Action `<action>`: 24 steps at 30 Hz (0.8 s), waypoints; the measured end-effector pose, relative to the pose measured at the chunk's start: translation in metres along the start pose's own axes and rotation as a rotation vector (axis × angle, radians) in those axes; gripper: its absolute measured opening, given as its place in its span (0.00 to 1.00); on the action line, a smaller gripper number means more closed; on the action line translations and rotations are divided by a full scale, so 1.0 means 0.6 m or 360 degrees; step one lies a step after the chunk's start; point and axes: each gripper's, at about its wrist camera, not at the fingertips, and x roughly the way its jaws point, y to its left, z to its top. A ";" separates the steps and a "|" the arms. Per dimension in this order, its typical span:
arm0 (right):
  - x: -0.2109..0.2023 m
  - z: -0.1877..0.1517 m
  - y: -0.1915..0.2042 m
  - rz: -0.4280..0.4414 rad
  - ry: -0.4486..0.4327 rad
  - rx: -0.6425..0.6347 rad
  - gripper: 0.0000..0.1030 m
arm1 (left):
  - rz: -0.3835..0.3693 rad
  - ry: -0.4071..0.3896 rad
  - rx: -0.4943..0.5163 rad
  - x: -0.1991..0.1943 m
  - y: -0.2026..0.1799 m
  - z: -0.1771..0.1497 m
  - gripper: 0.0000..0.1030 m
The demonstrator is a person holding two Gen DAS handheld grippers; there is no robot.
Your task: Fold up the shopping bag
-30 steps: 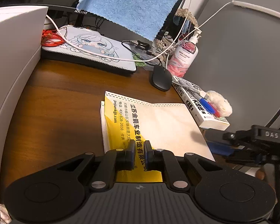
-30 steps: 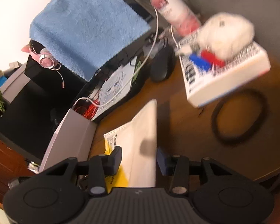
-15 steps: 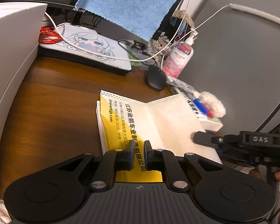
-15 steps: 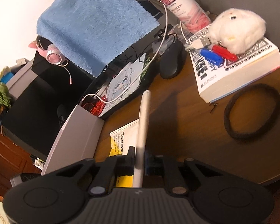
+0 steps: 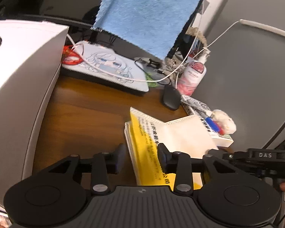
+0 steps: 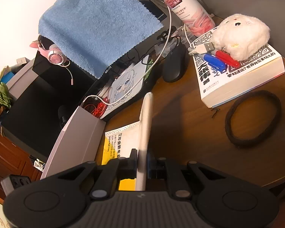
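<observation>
The shopping bag (image 5: 184, 138) lies on the brown desk (image 5: 85, 114), cream with a yellow printed panel (image 5: 142, 148). My left gripper (image 5: 141, 156) hovers open over the bag's near left part, its fingers either side of the yellow panel and holding nothing. My right gripper (image 6: 142, 159) is shut on the bag's right flap (image 6: 145, 123), which stands up edge-on between its fingers. In the left wrist view the right gripper (image 5: 214, 153) sits at the flap's near right corner. The flat yellow part (image 6: 114, 144) lies left of the raised flap.
A book (image 6: 237, 79) carrying a white plush toy (image 6: 241, 36) and pens lies right of the bag, with a black hair band (image 6: 228, 123) near it. Behind are a mouse (image 5: 171, 98), a lotion bottle (image 5: 192, 76) and a mouse pad. A white box (image 5: 19, 76) stands left.
My left gripper has opened and drawn back from the bag. My right gripper closed on the bag's right edge and lifted that flap upright.
</observation>
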 end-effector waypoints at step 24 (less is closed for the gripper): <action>0.005 -0.001 0.038 0.0081 -0.0012 -0.0078 0.20 | -0.0098 0.0149 -0.0031 0.044 -0.005 -0.025 0.12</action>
